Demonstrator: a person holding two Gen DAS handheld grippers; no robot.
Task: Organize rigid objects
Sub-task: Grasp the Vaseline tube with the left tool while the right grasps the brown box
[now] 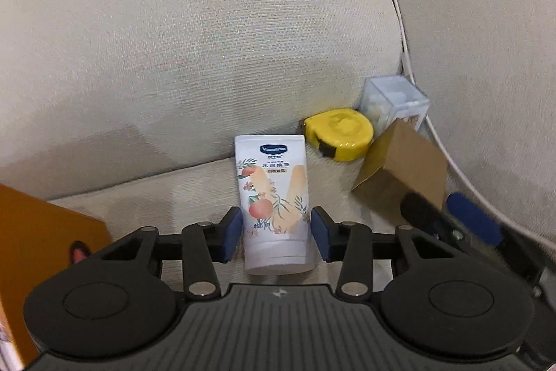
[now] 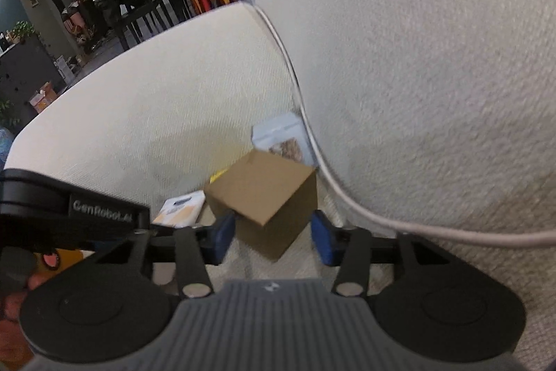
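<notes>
On the seat of a cream sofa (image 1: 180, 58), back where it meets the backrest, several small things sit in a row. The left gripper (image 1: 276, 233) points steeply down with a white hand-cream tube (image 1: 272, 197) between its blue pads; whether the pads press on the tube or stand just clear of it, I cannot tell. Beyond the tube lies a yellow tape measure (image 1: 342, 132), then a clear plastic box (image 1: 392, 101) tucked into the corner by the sofa's arm. The right gripper (image 2: 272, 237) has a small cardboard box (image 2: 267, 193) between its jaws, with visible gaps either side. A white cable (image 2: 333, 183) runs along the corner seam. An orange box (image 1: 38, 232) sits near the seat's left edge.
</notes>
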